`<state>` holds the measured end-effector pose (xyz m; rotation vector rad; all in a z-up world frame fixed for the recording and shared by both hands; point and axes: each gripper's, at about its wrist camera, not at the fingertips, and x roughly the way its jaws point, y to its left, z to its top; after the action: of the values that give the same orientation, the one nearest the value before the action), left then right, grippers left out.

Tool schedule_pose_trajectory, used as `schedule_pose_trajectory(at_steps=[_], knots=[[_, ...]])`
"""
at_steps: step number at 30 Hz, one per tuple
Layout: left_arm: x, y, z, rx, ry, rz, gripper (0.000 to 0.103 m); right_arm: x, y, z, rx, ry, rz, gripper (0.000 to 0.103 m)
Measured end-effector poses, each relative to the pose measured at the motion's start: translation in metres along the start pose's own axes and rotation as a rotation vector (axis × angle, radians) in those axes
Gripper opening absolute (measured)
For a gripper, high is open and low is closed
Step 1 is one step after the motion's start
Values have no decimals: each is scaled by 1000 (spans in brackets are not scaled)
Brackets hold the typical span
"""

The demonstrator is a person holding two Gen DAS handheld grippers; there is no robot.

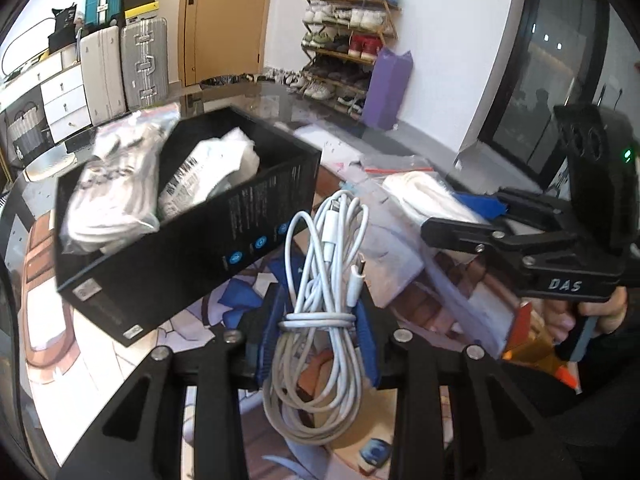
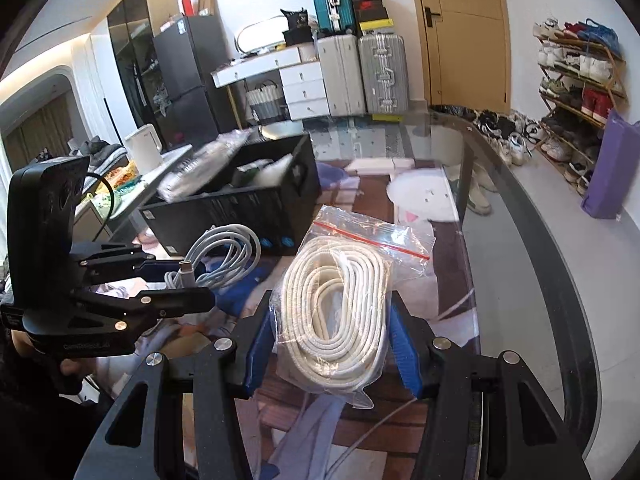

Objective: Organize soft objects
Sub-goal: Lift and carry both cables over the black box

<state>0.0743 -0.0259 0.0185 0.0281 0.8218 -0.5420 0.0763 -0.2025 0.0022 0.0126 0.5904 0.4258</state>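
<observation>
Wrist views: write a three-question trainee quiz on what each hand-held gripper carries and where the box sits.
1. True or false: the left hand-held gripper is shut on a loose white cable bundle.
2. What does the right hand-held gripper hold?
A. a shoe
B. a bagged white cable coil
C. nothing
3. In the left wrist view, the black box lies to which side of the cable bundle?

Key: 1 true; 2 B; 3 left.

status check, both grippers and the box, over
Left gripper shut on loose white cable bundle. Right gripper shut on bagged white cord. Black box ahead, already holding bagged items; path clear.
</observation>
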Motion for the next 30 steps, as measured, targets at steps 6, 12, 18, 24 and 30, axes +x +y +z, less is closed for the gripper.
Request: schedule_pose_trajectory(at_steps=[6,12,18,24,30], knots=[[-41,9,8,-66,-110,-14,33,-14,13,10,-33,-52,26,53],[-77,30,24,-125,-210,45,33,-16,27,27,-74,-83,51,54],[-90,59,36,-187,-253,146,33,-7,40,48,-111,-101,71,53],[-74,80,53,-235,-265,220,33,12,49,72,-129,-101,57,53],[-53,102,64,-275,-273,255,33,38,67,95,-165,-98,63,53]])
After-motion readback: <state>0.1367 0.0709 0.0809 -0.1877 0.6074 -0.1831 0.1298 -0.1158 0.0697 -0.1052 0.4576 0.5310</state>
